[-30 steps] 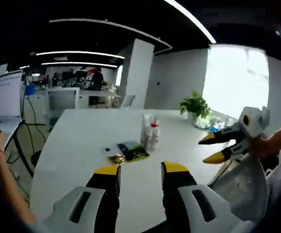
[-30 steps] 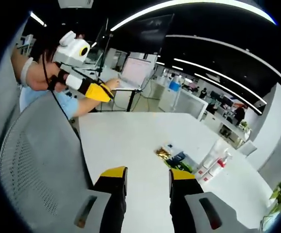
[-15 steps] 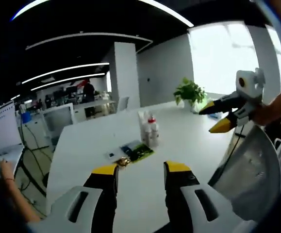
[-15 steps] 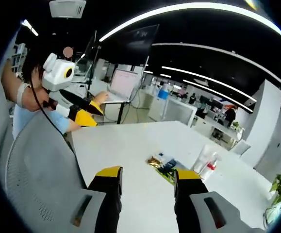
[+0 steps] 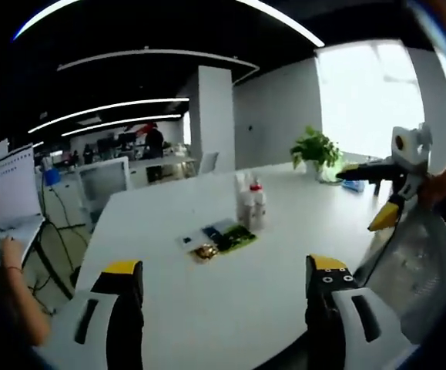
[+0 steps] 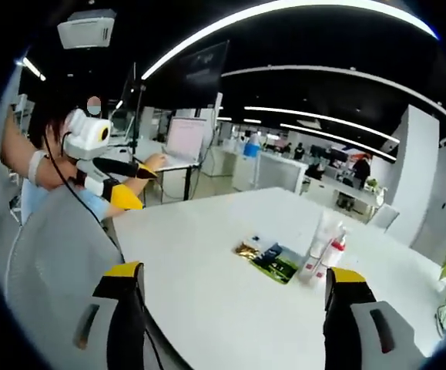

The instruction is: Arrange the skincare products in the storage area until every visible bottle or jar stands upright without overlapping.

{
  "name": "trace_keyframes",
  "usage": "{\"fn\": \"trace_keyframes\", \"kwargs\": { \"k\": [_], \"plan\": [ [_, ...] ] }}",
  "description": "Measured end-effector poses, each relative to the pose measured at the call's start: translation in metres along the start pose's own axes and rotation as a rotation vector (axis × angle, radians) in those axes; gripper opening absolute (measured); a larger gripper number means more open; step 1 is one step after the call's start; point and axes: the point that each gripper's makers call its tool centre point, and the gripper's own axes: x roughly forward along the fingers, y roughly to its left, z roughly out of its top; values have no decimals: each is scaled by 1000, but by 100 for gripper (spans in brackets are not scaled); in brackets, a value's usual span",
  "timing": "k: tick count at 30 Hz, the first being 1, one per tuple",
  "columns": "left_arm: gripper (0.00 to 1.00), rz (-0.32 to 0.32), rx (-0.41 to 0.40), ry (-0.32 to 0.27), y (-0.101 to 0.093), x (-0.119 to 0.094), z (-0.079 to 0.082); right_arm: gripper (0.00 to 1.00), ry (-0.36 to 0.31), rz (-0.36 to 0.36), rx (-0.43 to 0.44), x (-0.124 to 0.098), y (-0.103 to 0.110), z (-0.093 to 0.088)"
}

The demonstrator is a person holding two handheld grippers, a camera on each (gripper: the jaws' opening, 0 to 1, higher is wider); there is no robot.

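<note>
— Any writing legible on the bottles [image 5: 252, 205]?
— None; too small and blurred. Stood upright close together on the white table [image 5: 169, 293], one with a red cap, beside flat sachets [image 5: 221, 237], dark, green and gold.
— Relative to the left gripper [image 5: 221, 281]?
— Well ahead, between the yellow-tipped jaws and slightly right. Jaws spread wide, empty.
— And the right gripper [image 6: 234, 285]?
— Also spread wide, nothing held. Bottles [image 6: 321, 247] well ahead, nearer the right jaw, sachets [image 6: 269, 258] just left of them. Held above a grey mesh chair back [image 6: 45, 262].
</note>
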Motion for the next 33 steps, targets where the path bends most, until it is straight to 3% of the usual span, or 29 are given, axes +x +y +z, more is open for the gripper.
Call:
{"fn": "trace_keyframes", "kwargs": {
  "k": [2,3,5,8,11,16,22,23,26,33],
  "plan": [
    [80,1,13,10,-2,0,-2,95,89,-9,-9,-2,-2,-14],
    [80,0,11,16,-2,0,-2,93,37,-33,-42,-3,-7,-6],
    [80,7,3,31,0,2,-4,93,-1,-29,3,-7,-8,-4],
    [76,12,-6,69,2,4,-13,96,64,-44,10,-6,-12,-17],
    [73,4,-12,105,2,5,-21,95,-14,-45,19,-8,-11,-2],
    [66,-21,-14,184,-2,6,-39,94,-51,-67,45,-10,-15,5],
    [63,-67,-17,212,-6,3,-49,97,-73,-66,57,-6,-10,8],
    [62,-88,11,227,-8,3,-52,97,-64,-63,54,-4,-7,7],
    [60,-70,2,237,-1,1,-55,96,-60,-57,40,-1,-3,8],
    [56,-60,9,252,2,-1,-58,92,48,-19,24,6,5,-12]
  ]
}}
